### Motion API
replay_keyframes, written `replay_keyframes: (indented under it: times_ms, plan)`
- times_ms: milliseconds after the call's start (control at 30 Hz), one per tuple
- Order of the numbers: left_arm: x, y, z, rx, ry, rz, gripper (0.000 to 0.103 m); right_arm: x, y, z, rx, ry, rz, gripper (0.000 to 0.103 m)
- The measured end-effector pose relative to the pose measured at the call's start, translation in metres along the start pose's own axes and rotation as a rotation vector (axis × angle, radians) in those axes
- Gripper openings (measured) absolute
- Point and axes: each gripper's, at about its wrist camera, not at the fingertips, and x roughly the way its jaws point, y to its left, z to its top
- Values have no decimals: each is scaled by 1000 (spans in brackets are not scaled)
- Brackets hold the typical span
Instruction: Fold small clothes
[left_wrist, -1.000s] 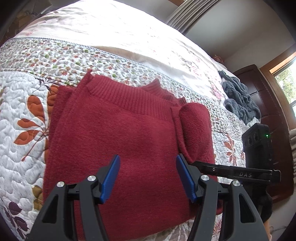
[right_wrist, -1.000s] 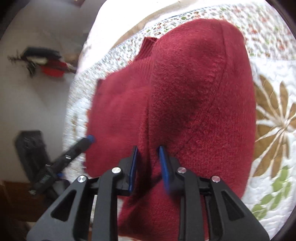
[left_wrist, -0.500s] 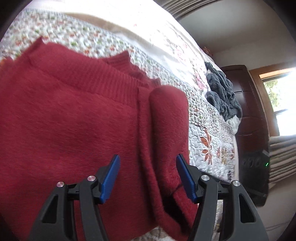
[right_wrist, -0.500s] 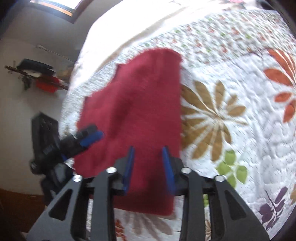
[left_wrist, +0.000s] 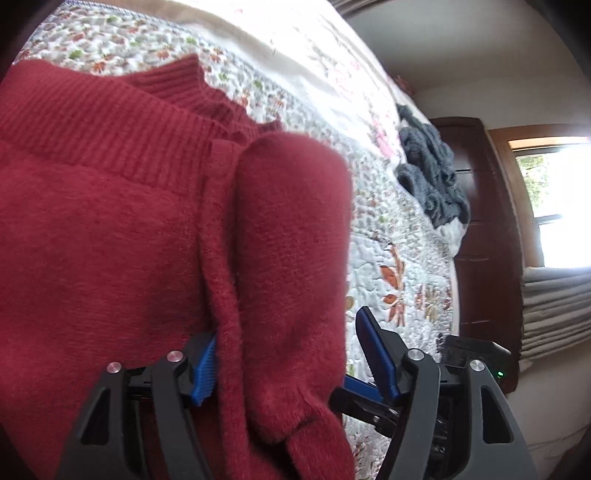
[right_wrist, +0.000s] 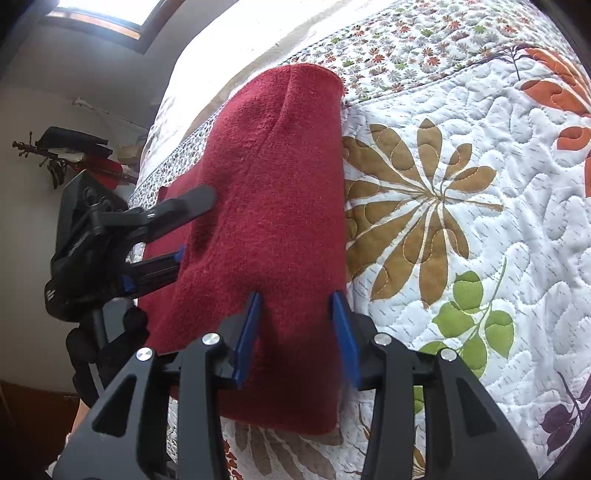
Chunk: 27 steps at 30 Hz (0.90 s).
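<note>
Two views. Left wrist: red sweater (left_wrist: 110, 240) folded on quilt (left_wrist: 388, 240); left gripper (left_wrist: 288, 362) spread wide astride its folded side layers, nothing pinched. Close only once both layers sit between the pads. Right wrist: right gripper (right_wrist: 295, 332) released, hovering over the near edge; lower before pinching.

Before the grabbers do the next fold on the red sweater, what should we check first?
1. Red sweater lies on the quilt: ok.
2. Left gripper open around the folded sleeve: ok; its fingers straddle it, not pinching.
3. Right gripper open: ok; nothing pinched.
4. The two grippers are apart: ok.
5. Grey garment clear of the fold: ok; it lies farther along the bed.
6. Layers underneath lie flat: cannot tell, hidden.
</note>
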Motion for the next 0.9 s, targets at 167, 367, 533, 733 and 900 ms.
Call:
replay_keyframes:
  times_ms: [167,367,533,733,900]
  plan:
    - [12,-14,0,35,-1,59,40,-8,-9,-5,9,-4,16,40]
    - [-4,-26,-2,60,-78,44,15,-24,-13,-15,13,-31,66,42]
    - [-33,-32,-7,98,-144,3,14,-47,-18,-25,35,-84,113,42]
    - [-77,-23,-5,120,-189,-17,14,-49,-16,-31,18,-72,107,42]
    - [-119,-12,1,143,-233,34,14,-36,-1,-36,6,-52,115,42]
